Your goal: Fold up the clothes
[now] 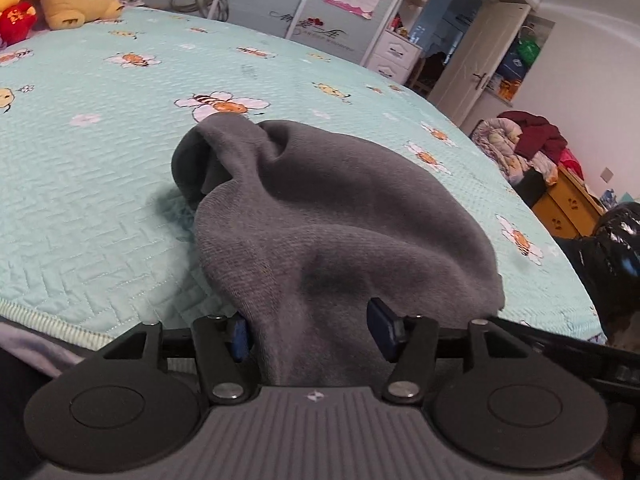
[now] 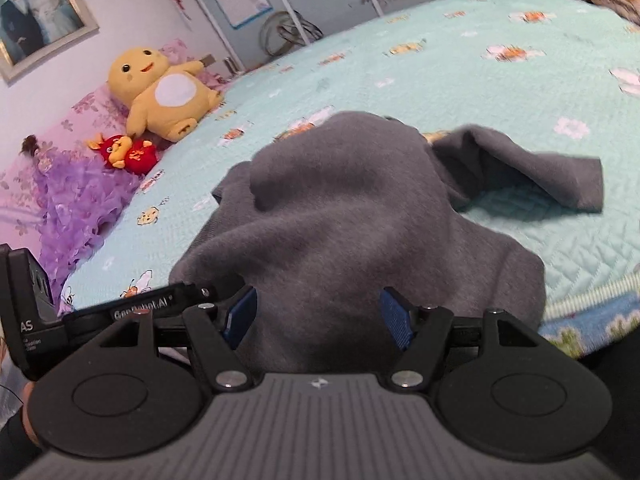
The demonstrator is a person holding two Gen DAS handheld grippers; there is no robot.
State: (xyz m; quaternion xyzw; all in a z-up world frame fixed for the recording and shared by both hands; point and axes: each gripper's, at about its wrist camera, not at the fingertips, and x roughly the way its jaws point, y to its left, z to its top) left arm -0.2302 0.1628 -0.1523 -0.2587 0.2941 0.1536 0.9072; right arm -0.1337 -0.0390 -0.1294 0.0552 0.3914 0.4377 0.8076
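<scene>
Grey garment (image 1: pixel 340 216) bunched on bee-print bedspread (image 1: pixel 100 168), draped between both tools' parted fingers

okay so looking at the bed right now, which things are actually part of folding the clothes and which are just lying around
Part of the job:
grey garment, bunched on the bed
left tool, fabric between its fingers
right tool, fabric between its fingers
bee-print bedspread, the work surface

Just lying about:
yellow plush toy
red plush toy
purple ruffled fabric
pile of bedding and clothes

Home bedroom: quilted bed (image 1: pixel 100 208), wardrobe (image 1: pixel 476 60), plush toys (image 2: pixel 164 92).
</scene>
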